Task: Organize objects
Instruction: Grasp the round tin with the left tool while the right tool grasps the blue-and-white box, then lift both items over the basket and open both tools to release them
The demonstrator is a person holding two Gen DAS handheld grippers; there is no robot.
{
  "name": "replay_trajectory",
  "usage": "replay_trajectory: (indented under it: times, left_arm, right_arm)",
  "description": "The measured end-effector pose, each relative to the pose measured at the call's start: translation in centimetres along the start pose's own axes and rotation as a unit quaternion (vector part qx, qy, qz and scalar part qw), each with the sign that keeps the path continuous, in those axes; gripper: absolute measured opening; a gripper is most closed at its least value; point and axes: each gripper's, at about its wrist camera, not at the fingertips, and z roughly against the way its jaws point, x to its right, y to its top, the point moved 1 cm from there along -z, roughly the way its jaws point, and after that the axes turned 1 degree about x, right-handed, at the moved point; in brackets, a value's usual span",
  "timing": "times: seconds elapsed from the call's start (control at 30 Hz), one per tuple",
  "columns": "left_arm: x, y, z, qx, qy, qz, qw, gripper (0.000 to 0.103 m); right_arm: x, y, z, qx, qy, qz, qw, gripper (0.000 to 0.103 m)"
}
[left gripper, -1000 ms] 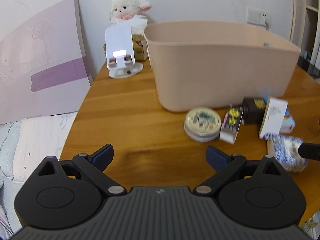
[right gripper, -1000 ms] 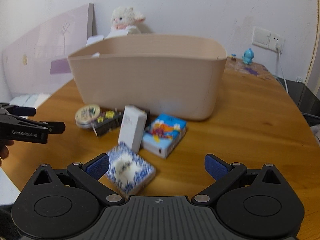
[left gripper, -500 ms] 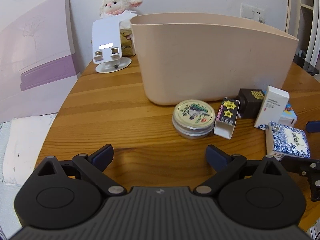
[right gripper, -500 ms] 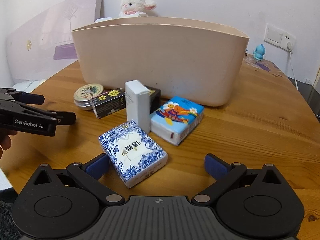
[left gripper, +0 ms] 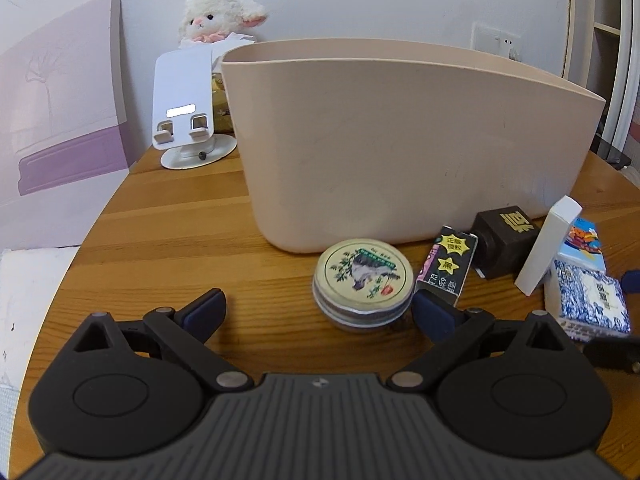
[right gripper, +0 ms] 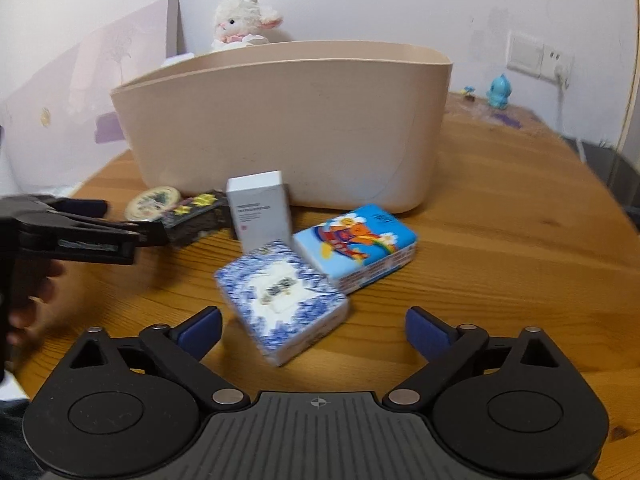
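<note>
A beige plastic tub [left gripper: 400,140] stands on the wooden table, also in the right wrist view [right gripper: 288,120]. In front of it lie a round tin [left gripper: 362,276], a black star-printed box [left gripper: 446,270], a dark cube box [left gripper: 506,240], an upright white box [right gripper: 259,210], a blue cartoon tissue pack [right gripper: 360,246] and a blue-white patterned tissue pack [right gripper: 280,298]. My left gripper [left gripper: 316,306] is open, its right finger beside the tin. My right gripper [right gripper: 314,330] is open, just short of the patterned pack.
A white phone stand [left gripper: 186,116] and a plush lamb [left gripper: 218,16] sit behind the tub at the left. A pink-purple board [left gripper: 60,120] leans left of the table. A small blue figurine [right gripper: 498,92] and a wall socket [right gripper: 536,56] are at the far right.
Both grippers have moved forward and lower toward the objects. The left one has closed in on the tin, the right one on the patterned pack. Both stay open.
</note>
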Motion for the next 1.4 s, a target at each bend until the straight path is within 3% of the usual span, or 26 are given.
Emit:
replay_trajectory:
  times: [0.2,0.3,0.37,0.43,0.53,0.57,1.0,1.4]
  left_arm:
    - [0.3,0.6,-0.6,-0.001,0.000,0.000,1.0000,0.100]
    - [0.6,0.7,-0.6,0.000,0.000,-0.002,1.0000,0.098]
    - [0.5,0.7,-0.7,0.000,-0.008,0.007,0.9999,0.090]
    - [0.5,0.8,-0.6,0.007,-0.014,0.012,0.9998,0.075]
    - [0.8,0.7,-0.3,0.014,-0.027,0.003,0.9995,0.056]
    - [1.1,0.7,-0.2,0.015,-0.028,-0.001,0.9995,0.057]
    - [0.5,0.0,2.7,0.004,-0.005,-0.013,0.9999,0.056]
    - [0.7,2.1,8.4,0.052,0.011,-0.029,0.9982,0.056]
  right_arm:
    - [-1.7,0.3,-1.1,0.009,-0.024,0.012,1.000,0.098]
    - [-2.2,0.2,-1.2,0.018,-0.035,0.020,0.999,0.079]
    - [-2.1,0.3,-0.9,0.021,-0.034,0.023,0.999,0.063]
    - [-1.9,0.3,-0.6,0.019,-0.034,0.023,0.999,0.054]
    - [-1.2,0.3,-0.2,0.016,-0.027,0.021,0.999,0.047]
    - [-1.1,0.2,-0.1,0.016,-0.025,0.021,0.999,0.045]
    - [-1.0,0.3,2.1,0.025,0.000,0.021,0.999,0.043]
    - [-0.6,3.3,7.0,0.083,0.001,0.026,0.996,0.043]
